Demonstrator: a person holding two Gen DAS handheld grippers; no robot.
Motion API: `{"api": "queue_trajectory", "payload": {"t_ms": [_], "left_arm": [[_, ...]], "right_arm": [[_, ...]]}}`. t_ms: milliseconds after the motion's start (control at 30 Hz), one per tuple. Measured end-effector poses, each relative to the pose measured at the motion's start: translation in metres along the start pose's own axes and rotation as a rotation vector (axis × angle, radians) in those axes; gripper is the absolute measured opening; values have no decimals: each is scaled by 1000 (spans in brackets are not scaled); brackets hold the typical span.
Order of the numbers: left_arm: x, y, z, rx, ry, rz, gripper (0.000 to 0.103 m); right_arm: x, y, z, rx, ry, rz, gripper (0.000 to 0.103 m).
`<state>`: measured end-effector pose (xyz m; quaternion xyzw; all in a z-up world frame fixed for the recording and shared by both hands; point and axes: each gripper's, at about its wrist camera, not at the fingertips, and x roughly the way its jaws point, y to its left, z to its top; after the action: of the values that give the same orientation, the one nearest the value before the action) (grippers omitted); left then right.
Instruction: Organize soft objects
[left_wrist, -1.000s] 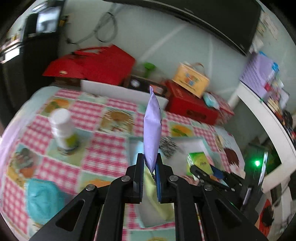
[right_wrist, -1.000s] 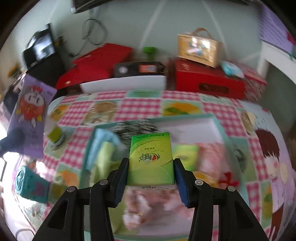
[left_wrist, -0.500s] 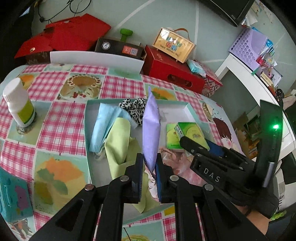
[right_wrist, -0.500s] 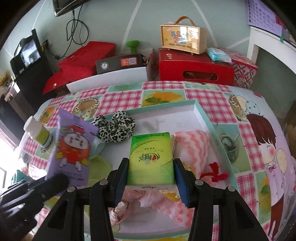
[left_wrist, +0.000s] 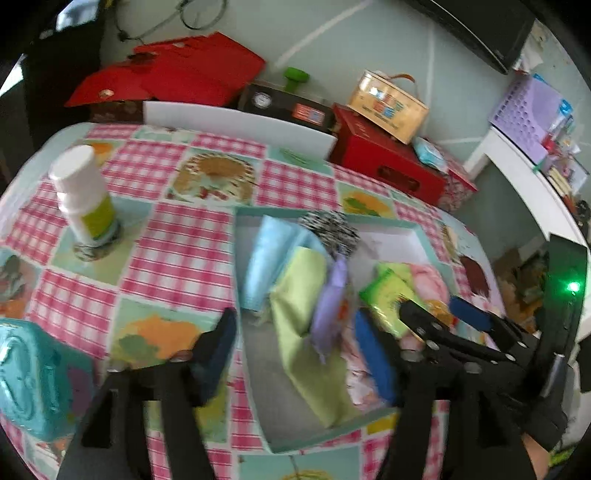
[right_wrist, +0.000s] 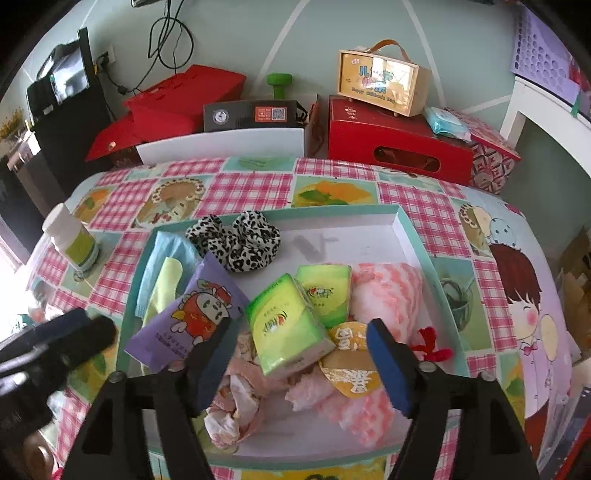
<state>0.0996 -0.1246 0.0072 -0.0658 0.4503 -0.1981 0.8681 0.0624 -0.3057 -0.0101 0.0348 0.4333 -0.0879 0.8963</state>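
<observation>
Both hand-held grippers gape empty: left (left_wrist: 299, 354), right (right_wrist: 297, 354); green tissue pack (right_wrist: 286, 326) lies tilted lengthwise in tray (right_wrist: 413, 236).

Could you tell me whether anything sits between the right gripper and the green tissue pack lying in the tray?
Nothing visible does. The right gripper is open, and the green tissue pack lies directly ahead between its fingers, resting on the pink cloth inside the tray.

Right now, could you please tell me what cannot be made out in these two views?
- Left wrist view: motion blur smears the purple packet; its print is unreadable.
- Right wrist view: the green tissue pack covers part of the second pack.
- Right wrist view: the pink cloth hides the tray floor beneath.
- Left wrist view: the teal box is cut off by the edge.
</observation>
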Motion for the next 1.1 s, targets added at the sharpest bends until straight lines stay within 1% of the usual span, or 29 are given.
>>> {"api": "queue_trajectory", "payload": {"t_ms": [33, 67, 100, 167, 233, 433, 600, 867, 1100], "left_arm": [[-2, 2, 0, -2, -19, 29, 93], [-4, 5, 0, -2, -42, 62, 96], [-5, 7, 1, 0, -54, 89, 96], [-6, 11, 1, 7, -65, 144, 96], [-5, 15, 2, 4, -68, 165, 96], [-2, 22, 0, 7, -56, 198, 96], [-8, 23, -5, 10, -56, 190, 96], [-24, 23, -24, 52, -49, 181, 96], [-34, 27, -43, 33, -24, 135, 96]], "right_arm": [[0, 0, 0, 0, 3, -8, 88], [0, -1, 0, 3, 7, -19, 97], [-1, -1, 0, 7, 6, -28, 103], [-3, -3, 0, 14, -2, -32, 103], [-3, -4, 0, 19, 0, -29, 103], [-3, -4, -1, 25, 5, -23, 103], [-6, -3, -6, 29, 11, -13, 103], [-24, -1, -23, 31, 0, -13, 103], [-36, 1, -46, 27, 10, -20, 103]]}}
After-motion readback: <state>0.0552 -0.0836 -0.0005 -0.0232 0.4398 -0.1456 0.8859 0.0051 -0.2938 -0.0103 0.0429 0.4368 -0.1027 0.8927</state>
